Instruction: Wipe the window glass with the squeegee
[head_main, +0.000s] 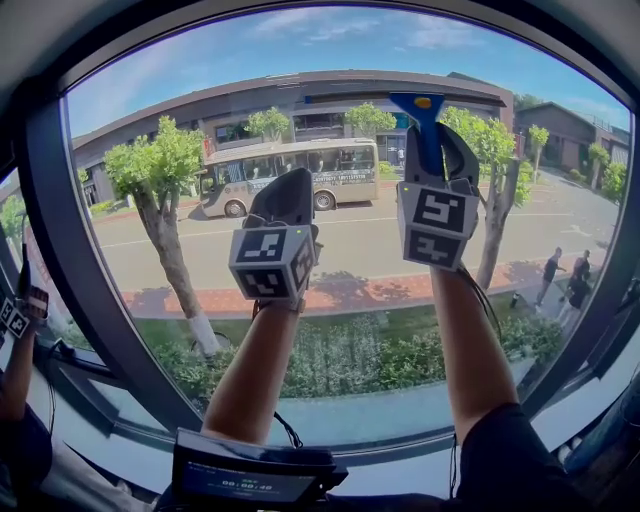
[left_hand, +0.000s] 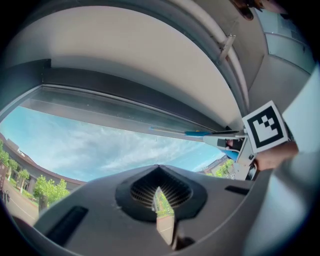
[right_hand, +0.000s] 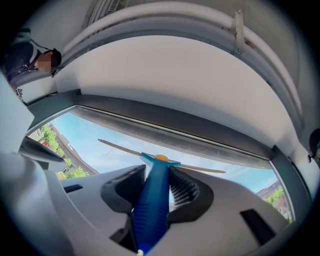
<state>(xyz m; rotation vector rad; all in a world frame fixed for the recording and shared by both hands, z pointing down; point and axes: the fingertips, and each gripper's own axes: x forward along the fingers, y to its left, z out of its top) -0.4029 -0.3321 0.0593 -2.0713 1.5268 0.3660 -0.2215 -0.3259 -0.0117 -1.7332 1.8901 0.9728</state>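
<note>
I look out through a large pane of window glass (head_main: 360, 240) at a street with a bus and trees. My right gripper (head_main: 438, 145) is raised high on the pane and shut on the blue handle of the squeegee (head_main: 426, 125). In the right gripper view the handle (right_hand: 154, 200) runs up between the jaws, and the thin blade (right_hand: 200, 168) lies across the glass just below the top frame. My left gripper (head_main: 288, 190) is held up lower and to the left, shut with nothing in it (left_hand: 160, 192). From the left gripper view, the squeegee blade (left_hand: 192, 133) shows at the right.
A dark window frame (head_main: 62, 250) curves round the pane, and its top rail (right_hand: 190, 127) is close above the blade. A device with a screen (head_main: 250, 482) sits below my arms. Another person (right_hand: 27, 60) stands at the left, with marker cubes (head_main: 15, 315).
</note>
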